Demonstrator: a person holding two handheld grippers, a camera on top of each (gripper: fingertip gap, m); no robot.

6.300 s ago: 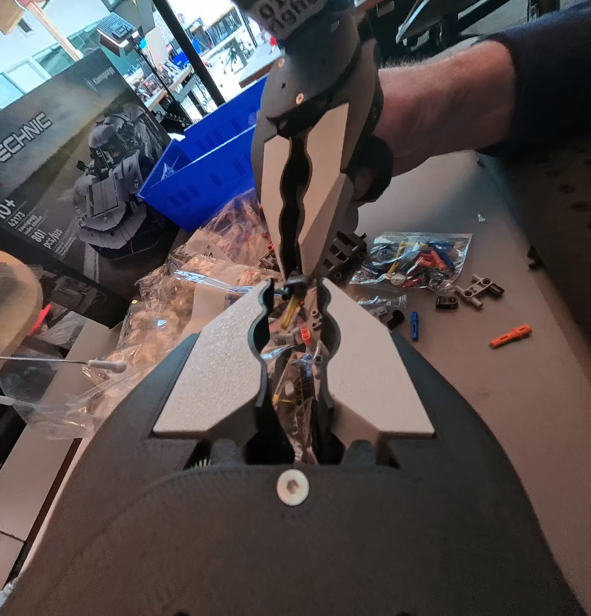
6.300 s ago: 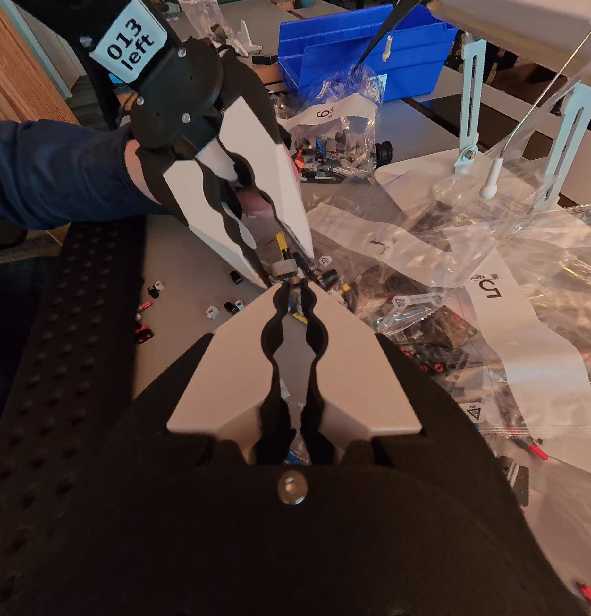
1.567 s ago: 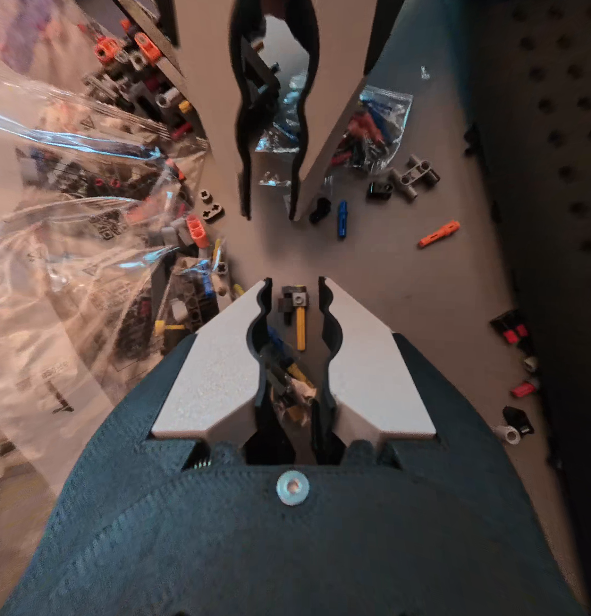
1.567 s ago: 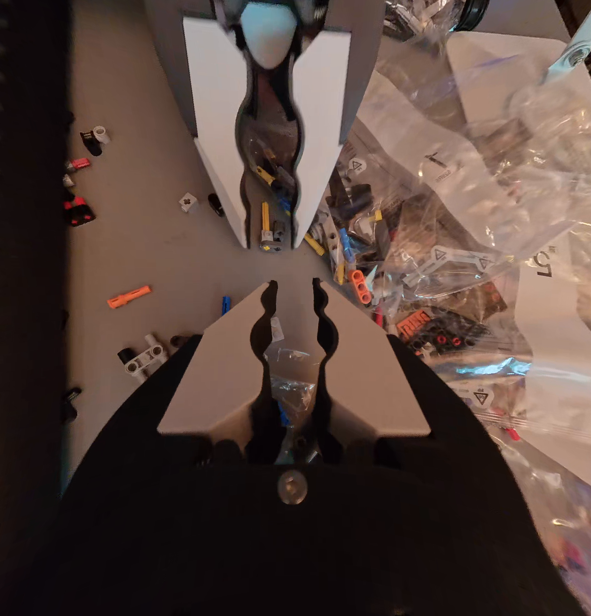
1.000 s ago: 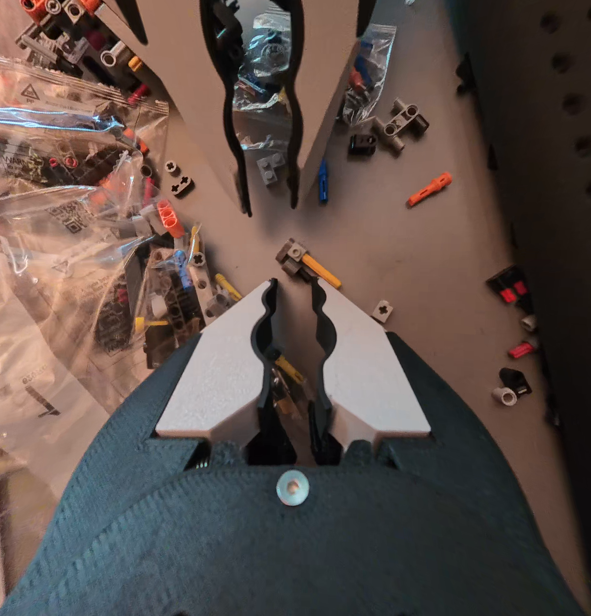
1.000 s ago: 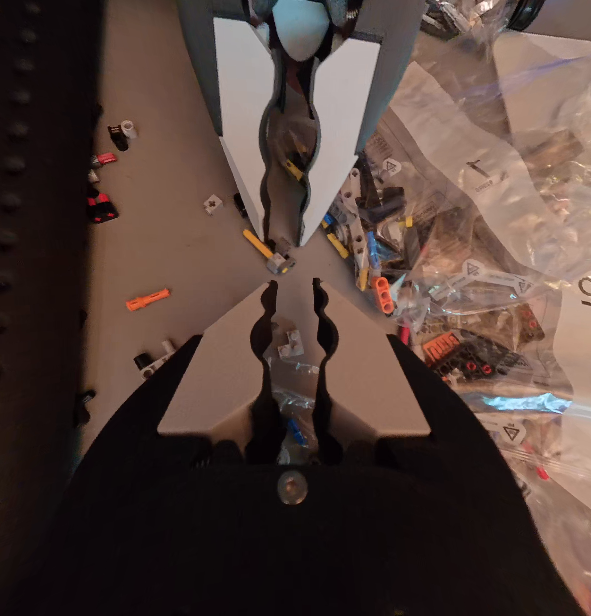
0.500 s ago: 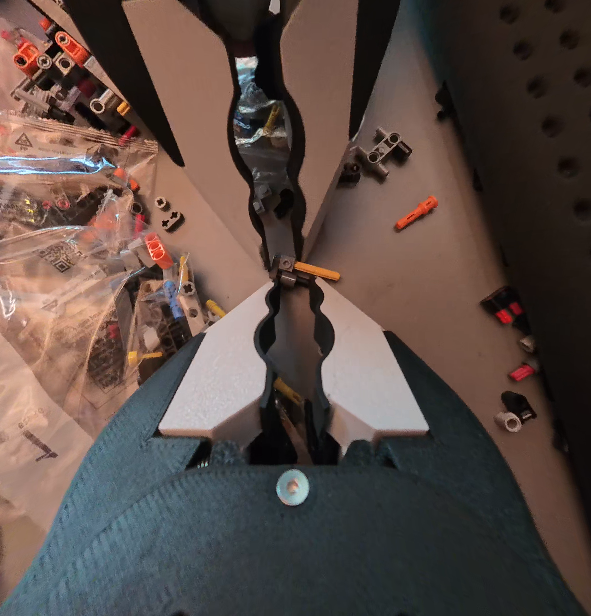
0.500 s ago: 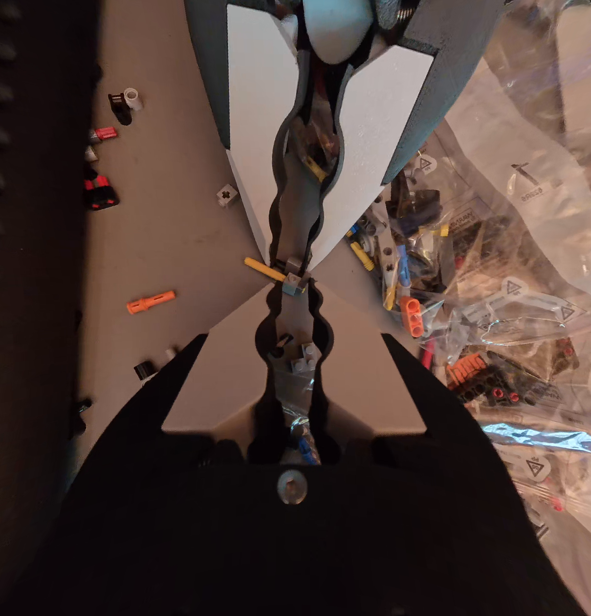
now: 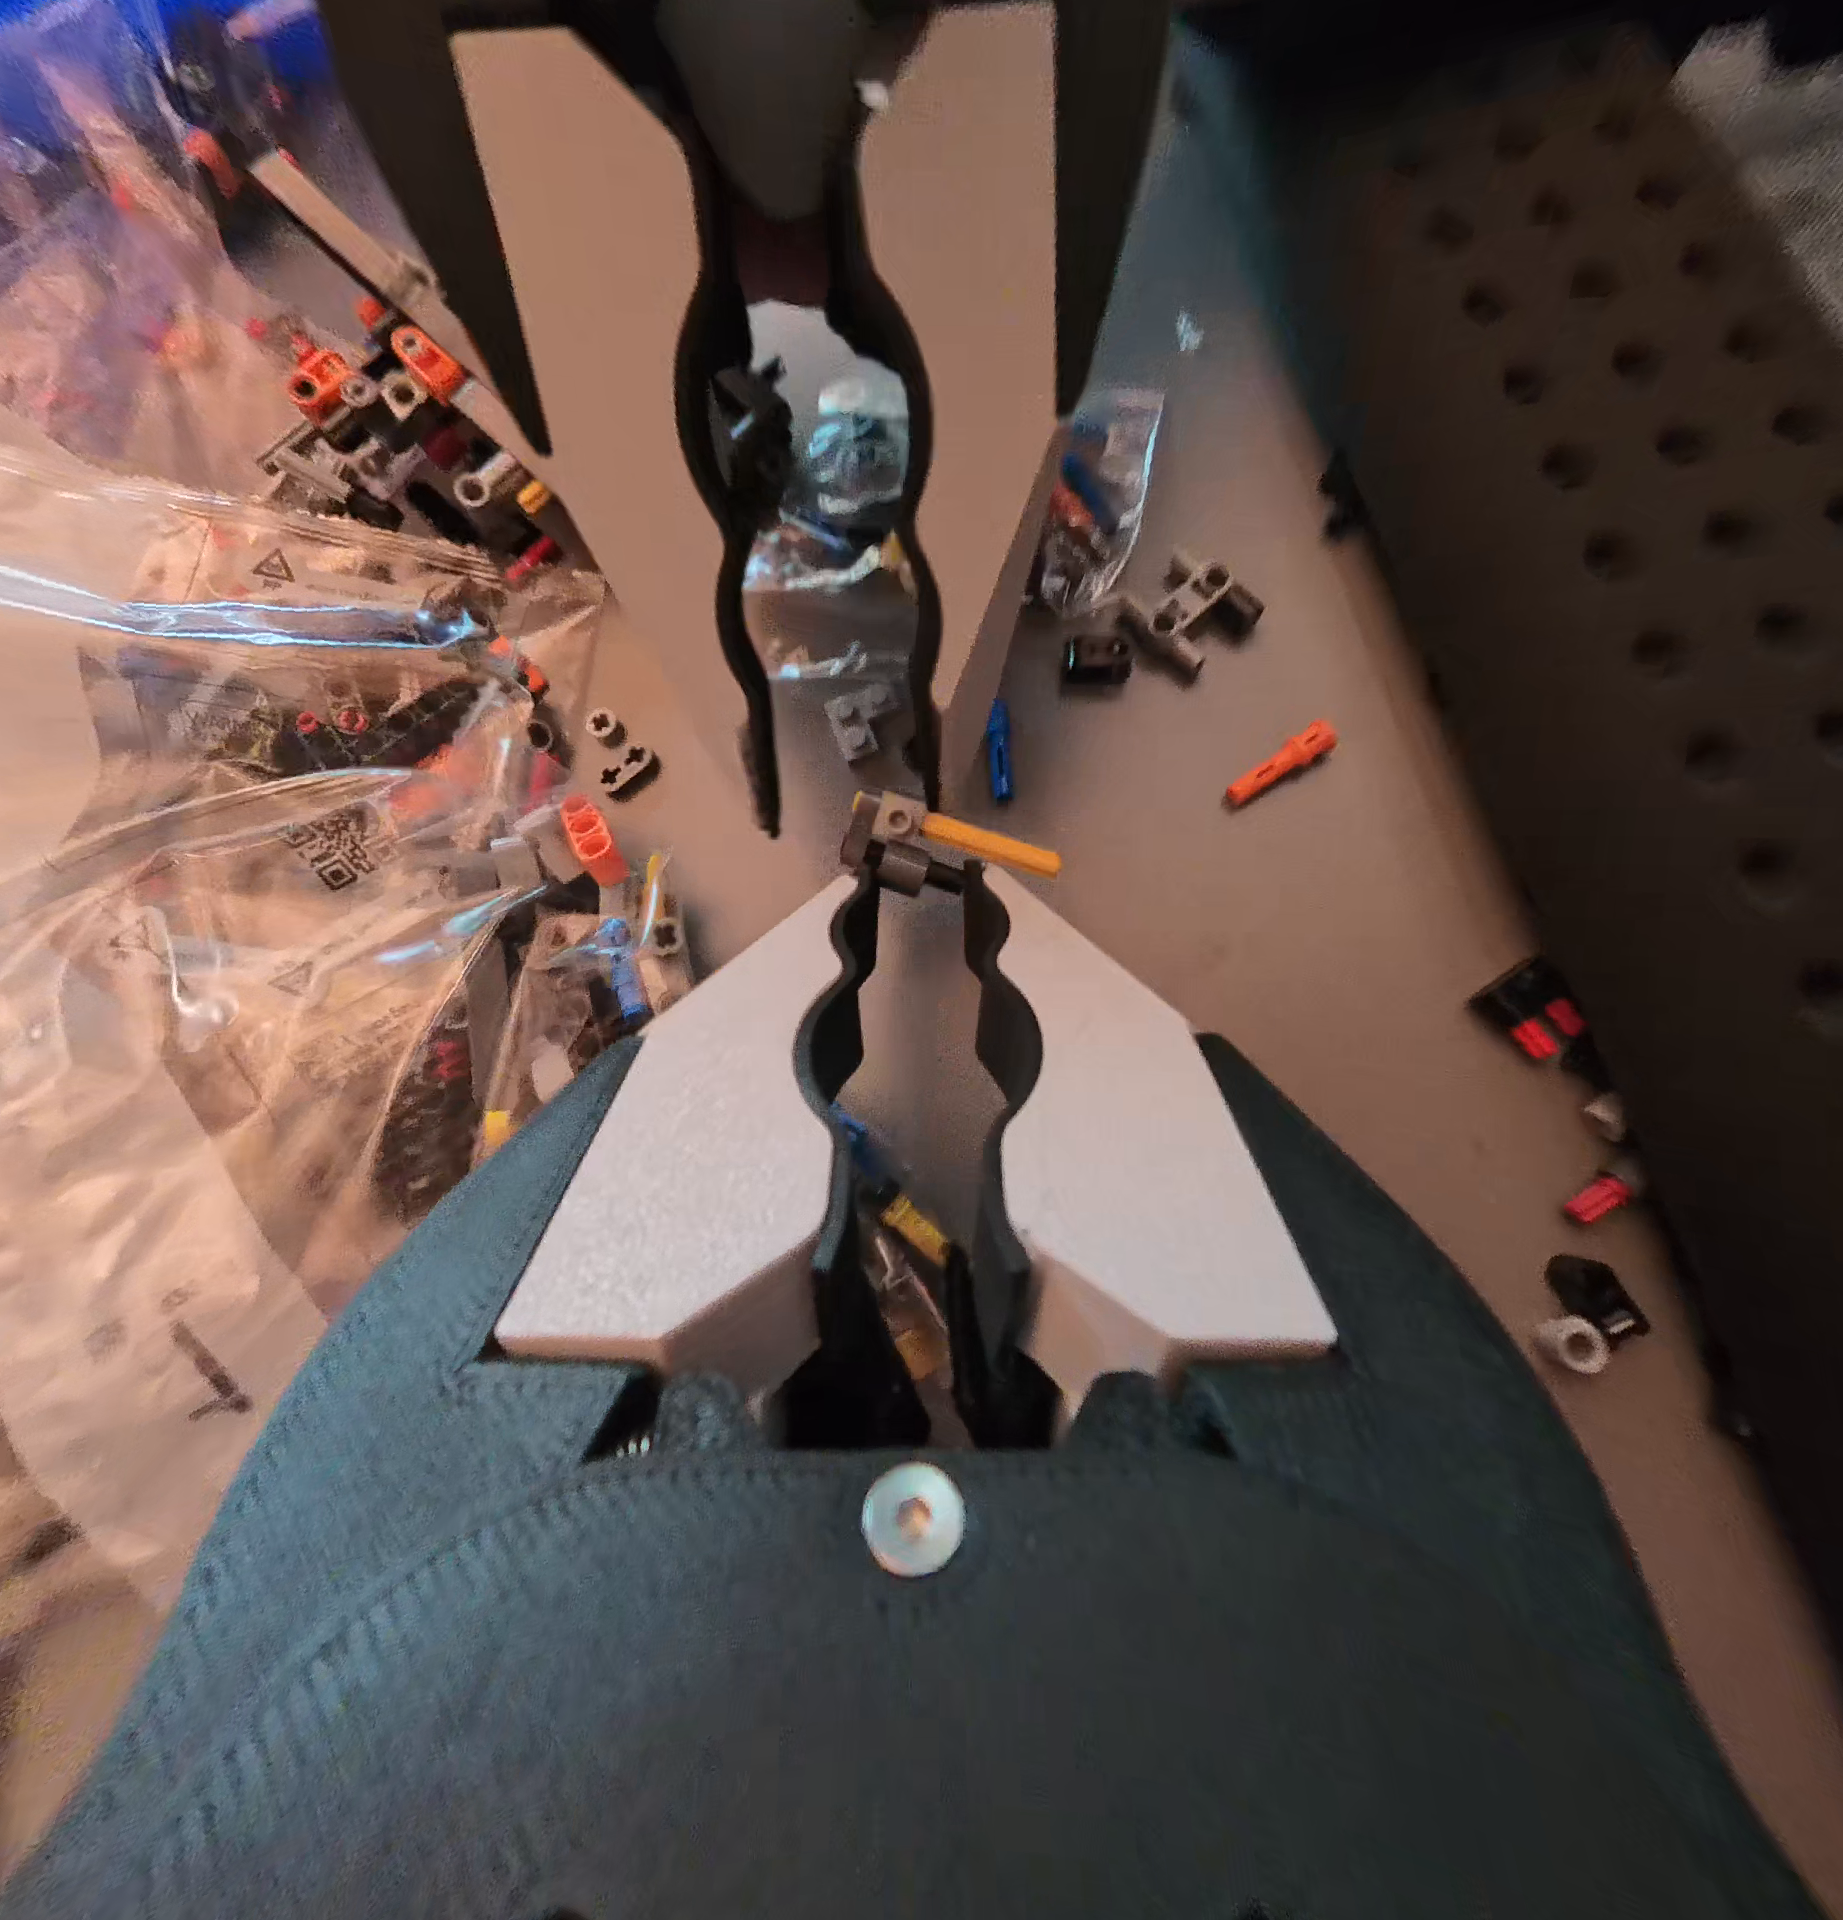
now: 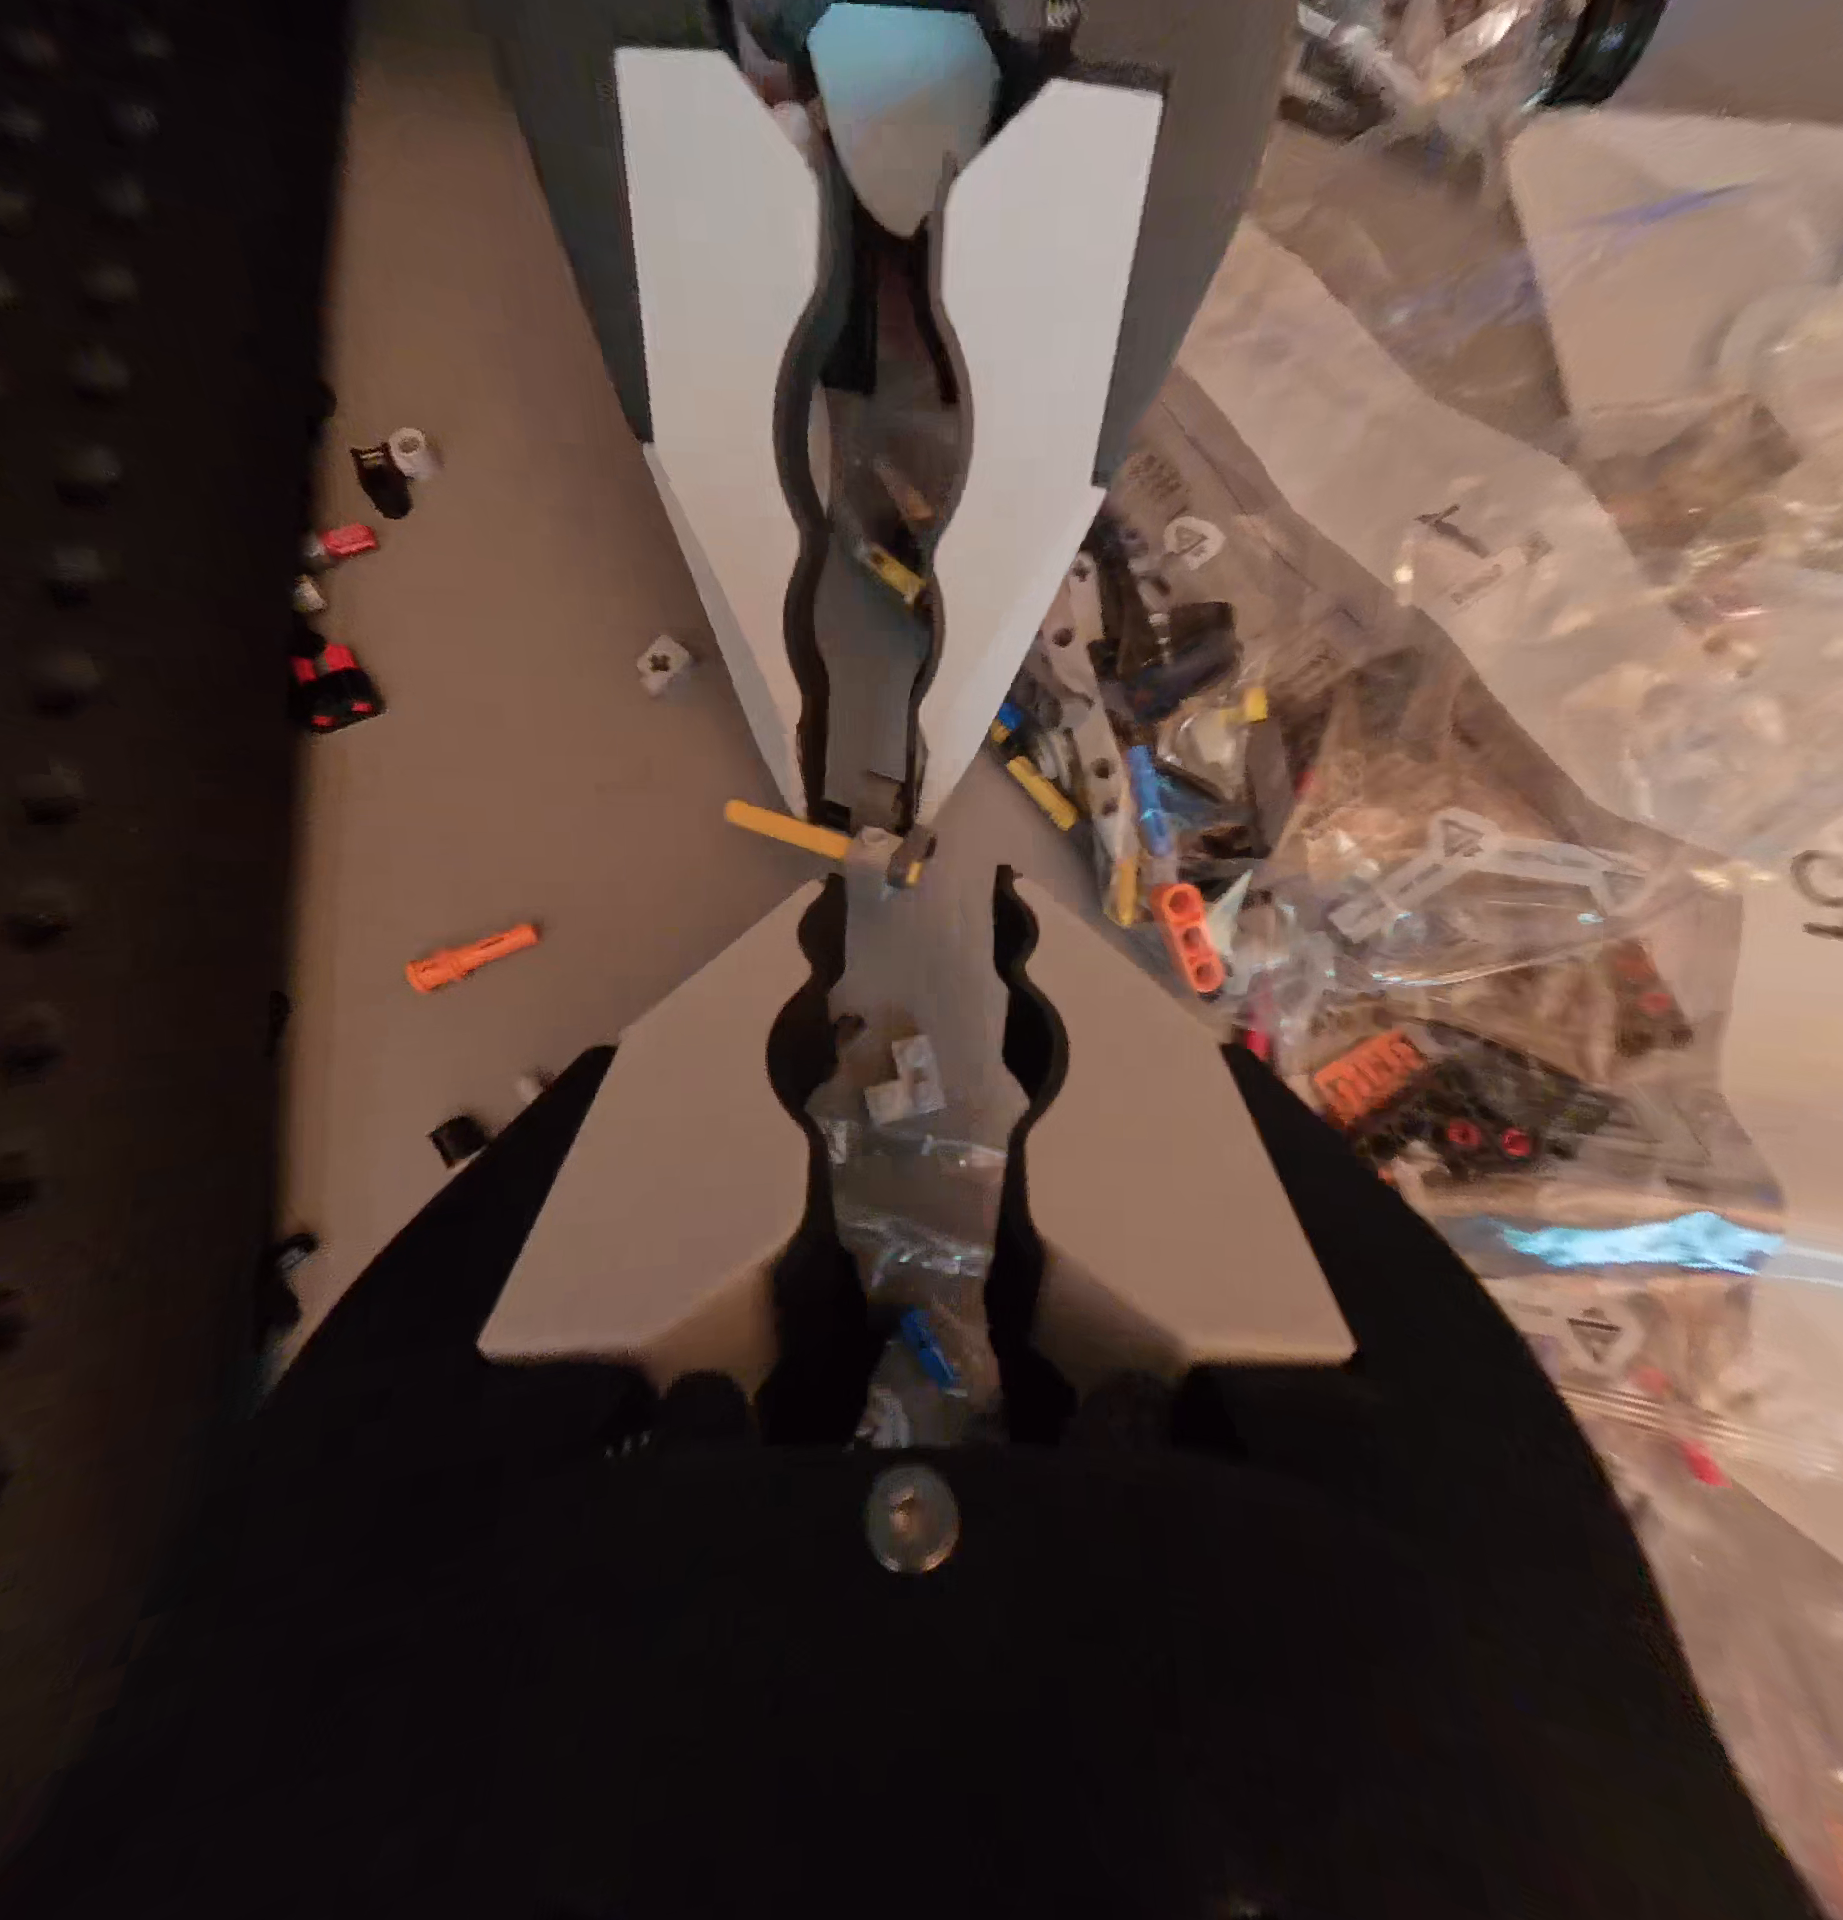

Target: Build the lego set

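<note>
Compared with half a second earlier, the right gripper has been opened wide and drawn back from the small assembly: grey blocky connectors on a smooth yellow axle. The assembly is pinched by the narrowed tips of the left gripper. Left of the assembly, crinkled clear plastic bags are seen, filled with mixed parts.

Two hand-held grippers, one orange pin
</note>
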